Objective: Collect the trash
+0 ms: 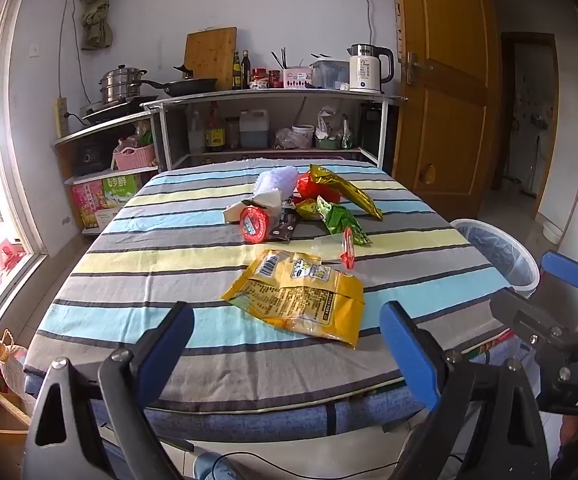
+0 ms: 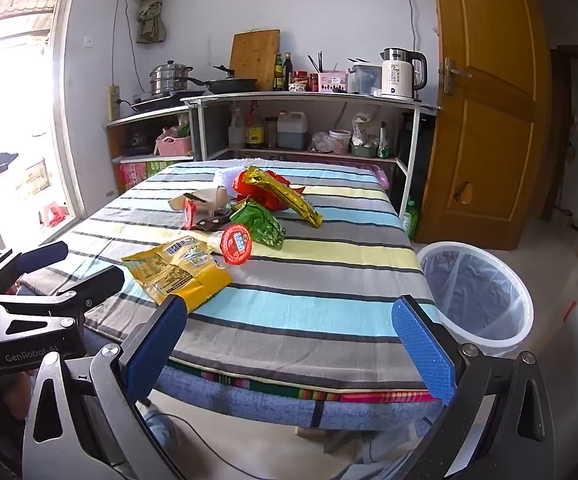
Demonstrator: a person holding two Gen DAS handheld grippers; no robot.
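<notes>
Striped table (image 1: 137,288) in kitchen corner | left gripper (image 1: 289,344) and right gripper (image 2: 289,344): jaws spread, empty | yellow wrapper (image 1: 301,300) just ahead of left jaws, remaining wrappers beyond | bin (image 2: 485,332) ahead-right of right jaws | advice: pinch wrapper's raised edge | legible: "GenRobot.AI", "DAS"

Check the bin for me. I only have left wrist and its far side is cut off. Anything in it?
Observer: Right wrist shows the whole bin. It has a clear liner and nothing visible inside.
Operator: Right jaws? I only see that tool's side.
Observer: The right gripper has its jaws wide open, holding nothing.
Operator: Thin red thing past the yellow bag?
Observer: It's a round red lid standing on edge beside the yellow bag.
</notes>
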